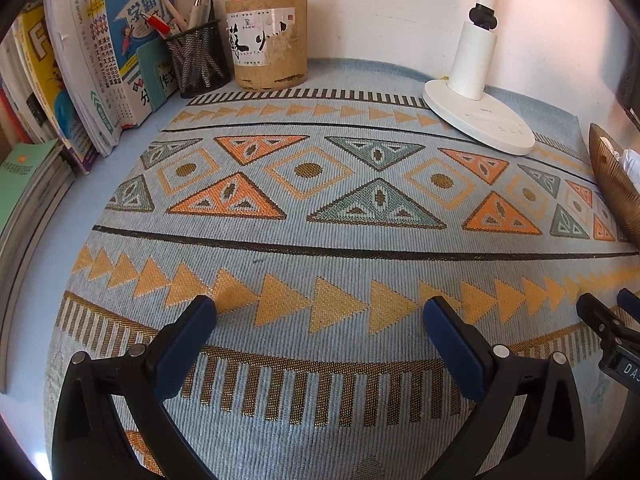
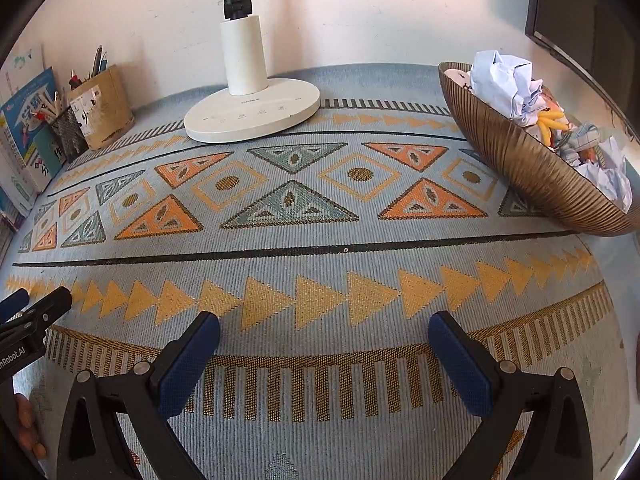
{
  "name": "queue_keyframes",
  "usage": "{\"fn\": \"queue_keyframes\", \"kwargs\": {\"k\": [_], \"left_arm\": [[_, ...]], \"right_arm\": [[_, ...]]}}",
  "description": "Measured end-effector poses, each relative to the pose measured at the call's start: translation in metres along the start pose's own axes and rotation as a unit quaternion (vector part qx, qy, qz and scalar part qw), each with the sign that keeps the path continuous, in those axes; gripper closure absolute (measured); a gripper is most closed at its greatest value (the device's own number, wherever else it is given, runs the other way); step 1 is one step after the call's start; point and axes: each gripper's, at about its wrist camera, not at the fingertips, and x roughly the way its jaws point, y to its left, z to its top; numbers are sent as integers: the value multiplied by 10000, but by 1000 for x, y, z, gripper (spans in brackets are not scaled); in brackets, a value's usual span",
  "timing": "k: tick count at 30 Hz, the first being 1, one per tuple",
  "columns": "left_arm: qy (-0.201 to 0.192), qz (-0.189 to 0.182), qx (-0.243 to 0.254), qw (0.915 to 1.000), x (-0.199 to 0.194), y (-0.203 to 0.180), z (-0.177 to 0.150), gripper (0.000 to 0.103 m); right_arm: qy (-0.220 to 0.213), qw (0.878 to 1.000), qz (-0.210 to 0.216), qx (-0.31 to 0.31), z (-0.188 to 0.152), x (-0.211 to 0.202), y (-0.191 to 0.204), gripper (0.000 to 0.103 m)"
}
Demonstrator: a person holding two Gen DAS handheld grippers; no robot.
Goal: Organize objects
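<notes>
Bowl (image 2: 532, 168) holds crumpled paper (lamp (image 2: 252, 116) perhaps "OPPLE"); both tongs (image 1: 320, 316) (image 2: 324, 330) gape empty.

From my remote seat I see a desk under a blue woven cloth (image 2: 320, 240) with orange and teal triangles, backed by a plain white wall (image 2: 360, 12) (warm light washes it), with a dark screen edge (image 2: 568, 8) at far right.
</notes>
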Motion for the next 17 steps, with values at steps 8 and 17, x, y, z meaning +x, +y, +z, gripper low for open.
{"fn": "queue_keyframes", "kwargs": {"k": [8, 17], "left_arm": [[0, 0, -2, 10000, -2, 1, 0, 0], [0, -14, -8, 10000, -2, 1, 1, 0]], "right_arm": [[-1, 10000, 2, -3, -1, 0, 0, 0], [-2, 10000, 5, -6, -1, 0, 0, 0]]}}
